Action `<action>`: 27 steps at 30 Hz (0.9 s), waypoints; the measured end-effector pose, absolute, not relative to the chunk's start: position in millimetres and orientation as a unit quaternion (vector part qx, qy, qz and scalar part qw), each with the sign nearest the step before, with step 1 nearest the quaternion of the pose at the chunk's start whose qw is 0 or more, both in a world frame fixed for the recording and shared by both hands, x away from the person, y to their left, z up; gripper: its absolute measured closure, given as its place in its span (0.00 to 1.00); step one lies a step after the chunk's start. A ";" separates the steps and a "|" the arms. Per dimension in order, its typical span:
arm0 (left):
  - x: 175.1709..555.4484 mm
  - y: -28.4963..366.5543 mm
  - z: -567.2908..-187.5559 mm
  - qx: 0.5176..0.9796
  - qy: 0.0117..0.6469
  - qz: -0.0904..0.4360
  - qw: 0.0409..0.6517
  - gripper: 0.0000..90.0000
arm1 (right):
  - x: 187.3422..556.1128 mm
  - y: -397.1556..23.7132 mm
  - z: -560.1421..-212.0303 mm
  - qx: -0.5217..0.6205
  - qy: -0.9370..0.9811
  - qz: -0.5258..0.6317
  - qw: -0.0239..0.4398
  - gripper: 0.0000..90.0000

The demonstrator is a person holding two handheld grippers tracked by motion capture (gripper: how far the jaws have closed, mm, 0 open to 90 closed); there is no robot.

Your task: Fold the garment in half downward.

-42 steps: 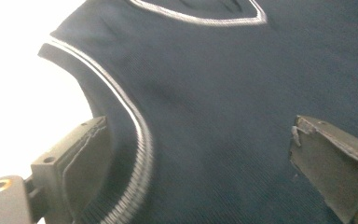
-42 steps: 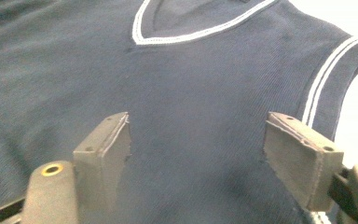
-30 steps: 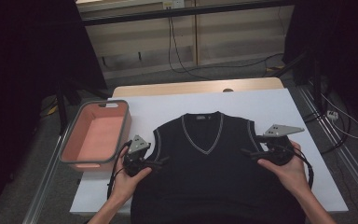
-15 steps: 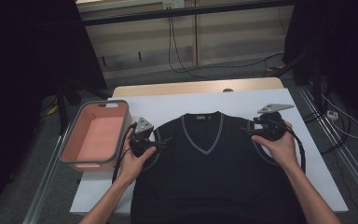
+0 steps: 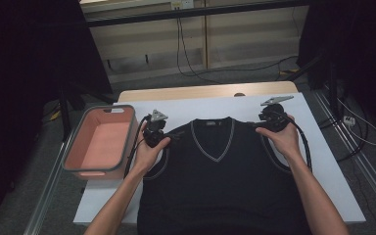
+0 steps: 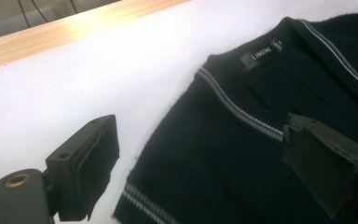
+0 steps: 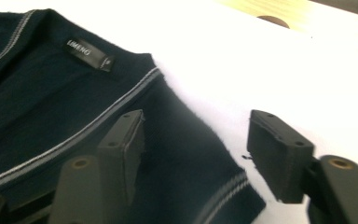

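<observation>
Shoulders of the navy V-neck sweater vest [image 5: 223,169] are the targets here: it lies flat, front up, on the white tabletop [image 5: 200,107], collar toward the far edge and hem hanging off the near edge, with a pink bin [image 5: 103,142] standing at the left edge.

The left hand-held gripper [image 6: 200,163] has its jaws wide apart, straddling the left shoulder seam without pressing it; one jaw hovers over bare tabletop, the other over the knit beside the striped neckline. The right hand-held gripper [image 7: 196,154] stands likewise over the right shoulder, jaws apart and just now narrowing, cloth between them but not yet pinched.

To do this grab well, I judge that each lower jaw should slide under the shoulder edge so both layers of fabric are caught, not just the top one. Bite just inside the striped armhole trim [image 7: 223,191], evenly on both sides, so the vest lifts level. Close both together, and check for a firm hold before raising, since loose knit slips easily.
</observation>
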State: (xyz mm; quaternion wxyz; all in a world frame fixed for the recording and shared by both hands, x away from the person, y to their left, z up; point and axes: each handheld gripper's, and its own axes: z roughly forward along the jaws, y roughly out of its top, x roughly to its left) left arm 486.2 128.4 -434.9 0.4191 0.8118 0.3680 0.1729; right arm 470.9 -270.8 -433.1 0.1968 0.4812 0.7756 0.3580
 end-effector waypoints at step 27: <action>522.4 130.4 -456.3 0.800 0.416 0.182 0.392 0.12 | 505.8 -262.4 -460.3 0.489 0.803 0.307 0.149 0.58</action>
